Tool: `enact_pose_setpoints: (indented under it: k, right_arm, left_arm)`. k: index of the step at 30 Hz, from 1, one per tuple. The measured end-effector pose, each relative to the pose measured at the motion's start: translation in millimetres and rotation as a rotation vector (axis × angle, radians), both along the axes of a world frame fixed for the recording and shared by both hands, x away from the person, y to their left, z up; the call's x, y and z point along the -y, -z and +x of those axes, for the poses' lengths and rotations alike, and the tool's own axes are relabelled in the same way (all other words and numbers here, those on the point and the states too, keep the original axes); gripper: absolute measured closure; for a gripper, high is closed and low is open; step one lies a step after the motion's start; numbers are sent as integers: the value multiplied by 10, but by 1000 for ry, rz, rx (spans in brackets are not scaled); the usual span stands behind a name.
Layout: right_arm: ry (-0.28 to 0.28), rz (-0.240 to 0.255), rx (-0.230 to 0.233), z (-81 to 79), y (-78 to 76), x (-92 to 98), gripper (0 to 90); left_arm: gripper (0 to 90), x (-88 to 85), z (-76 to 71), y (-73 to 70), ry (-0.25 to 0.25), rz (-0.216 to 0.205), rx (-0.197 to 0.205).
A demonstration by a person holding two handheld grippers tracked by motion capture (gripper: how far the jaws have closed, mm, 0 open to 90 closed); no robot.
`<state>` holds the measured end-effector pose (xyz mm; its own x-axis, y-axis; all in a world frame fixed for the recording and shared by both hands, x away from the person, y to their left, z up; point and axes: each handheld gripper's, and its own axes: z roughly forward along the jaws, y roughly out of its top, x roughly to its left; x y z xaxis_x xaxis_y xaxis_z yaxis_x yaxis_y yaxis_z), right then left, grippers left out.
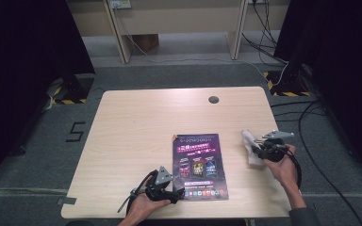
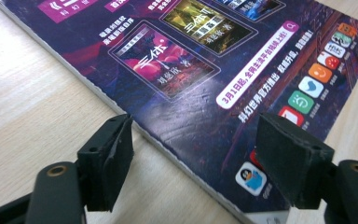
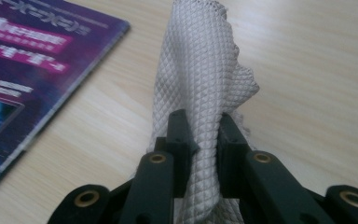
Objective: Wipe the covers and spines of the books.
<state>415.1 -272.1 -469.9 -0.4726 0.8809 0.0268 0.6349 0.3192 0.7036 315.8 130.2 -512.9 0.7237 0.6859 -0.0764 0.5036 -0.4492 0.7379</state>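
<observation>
Right gripper clamped on white waffle-weave cloth, near the worktop's right edge. Cloth looks soft, light, floppy, so it's best gripped by a bunched fold, as now. Left gripper jaws apart, straddling the near-left corner of the purple glossy booklet at the near edge; likely thin and slippery.

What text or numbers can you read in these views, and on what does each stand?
"5": dark numeral on the grey floor, left of the table.
"3月1日起,全网主流平台陆续上线!": white pill-shaped banner on the purple magazine, left gripper view.
"三体": magazine's pictured cover panels.
Other magazine headings, small captions and app icon labels: too small or blurred.
White cloth: none.
</observation>
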Motion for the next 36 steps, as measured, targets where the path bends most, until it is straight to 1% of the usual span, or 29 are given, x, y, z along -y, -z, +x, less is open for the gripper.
enact_pose_setpoints:
  k: [3,7,11,14,15,17,19,21,25,27,30,31,33,35,36]
  right_arm:
    - [-37,7,24,8,-82,-133,792]
    - [-98,7,48,45,-172,-344,792]
    - [-143,15,58,104,-242,-555,792]
    - [-168,17,59,182,-255,-707,792]
    - [-175,16,54,220,-251,-777,792]
    - [-186,13,53,261,-238,-841,791]
    - [-189,15,45,308,-211,-915,791]
    - [-195,9,35,341,-181,-980,790]
    - [-203,-4,15,407,-101,-1102,789]
    - [-214,-15,4,449,-40,-1199,788]
    - [-231,-22,-1,470,16,-1296,786]
    - [-237,-26,-7,473,30,-1325,786]
    - [-253,-47,-10,488,76,-1406,786]
    - [-260,-57,-13,504,117,-1452,785]
    - [-261,-61,-22,509,140,-1470,785]
  left_arm:
    - [266,15,31,13,-1,-20,-22]
    - [264,20,36,12,2,-22,-30]
    - [268,34,18,11,9,-13,-19]
    - [273,70,-18,6,20,-6,-7]
    - [275,78,-27,4,25,-2,-3]
    - [279,92,-42,-1,36,4,1]
    - [284,107,-68,-4,21,4,-1]
    - [291,124,-91,-8,26,9,4]
    - [288,129,-97,3,27,-9,-11]
    - [288,130,-102,2,32,-8,-12]
    - [287,130,-107,6,28,-13,-9]
    - [287,129,-111,6,30,-8,-5]
    - [287,132,-117,5,29,-6,0]
    - [288,132,-122,8,29,-8,5]
    - [288,133,-126,9,28,-7,9]
